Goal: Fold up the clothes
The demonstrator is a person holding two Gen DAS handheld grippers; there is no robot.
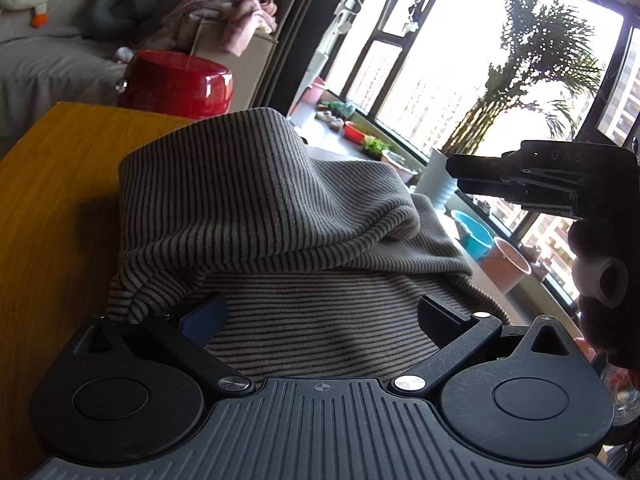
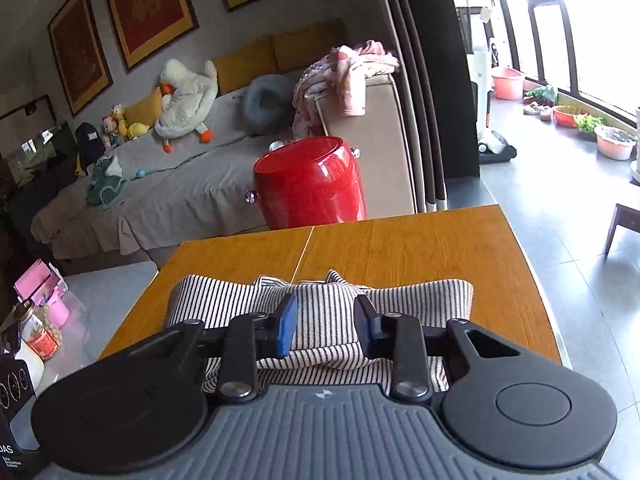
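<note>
Grey-and-black striped knit garment [image 1: 280, 208] lying bunched on yellow wooden desk [image 2: 420, 248]. Left claw [image 1: 320, 312] spread wide over garment, nothing gripped. Right claw [image 2: 326, 326] partly closed; pads not seen pressing cloth.

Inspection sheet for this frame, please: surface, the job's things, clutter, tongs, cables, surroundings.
Surface: wooden table, with a seam down the top.
Job's things: striped garment bunched in folds on the table, one layer raised in a hump.
Clutter: nothing seen on the table besides the garment.
Tongs: left tongs spread wide, garment lying between them, pads not pressing it. Right tongs narrowed, a gap left between the blue pads, above the cloth; no pinch visible.
Cables: nothing seen.
Surroundings: red bin beyond the table, sofa with a plush goose, pink clothes on the sofa arm, potted plants by the window.
</note>
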